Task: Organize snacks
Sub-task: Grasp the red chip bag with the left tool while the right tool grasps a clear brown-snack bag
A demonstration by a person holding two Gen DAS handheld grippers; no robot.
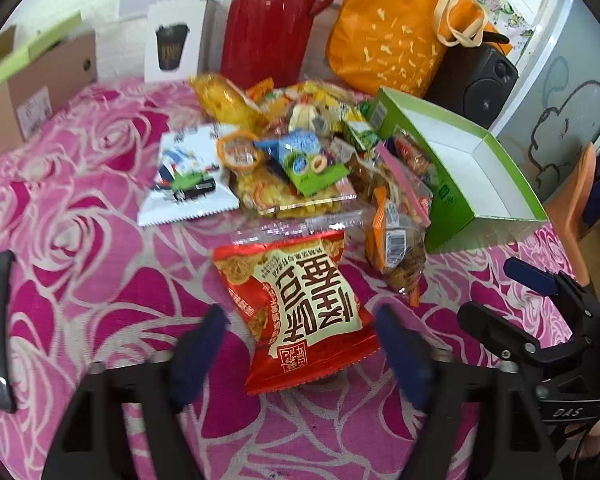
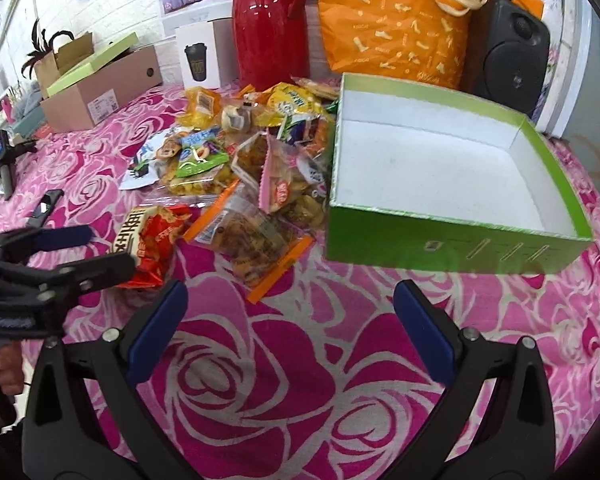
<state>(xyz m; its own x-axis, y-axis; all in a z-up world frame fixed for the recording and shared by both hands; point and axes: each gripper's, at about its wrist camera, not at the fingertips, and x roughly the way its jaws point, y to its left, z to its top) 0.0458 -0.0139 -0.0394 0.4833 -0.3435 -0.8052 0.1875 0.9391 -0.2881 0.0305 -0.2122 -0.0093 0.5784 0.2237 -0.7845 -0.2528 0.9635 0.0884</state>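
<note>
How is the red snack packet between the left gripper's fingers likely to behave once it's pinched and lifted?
The red snack packet looks puffed, so it is probably light and may crumple under the left gripper, whose jaws stand open around it. Its glossy film probably makes it slippery. It seems floppy at the crimped edges, so it may sag or twist on the way to the green box.

Pink-and-white rose-patterned cloth (image 2: 260, 380) showing under everything, red-and-cream snack packet (image 1: 300, 316) lying on it, green box (image 2: 440, 248) showing a white inside, glossy red jug (image 1: 268, 16), orange bag (image 2: 396, 20) carrying pale shoe prints, dark blue gripper pads (image 2: 156, 332)
</note>
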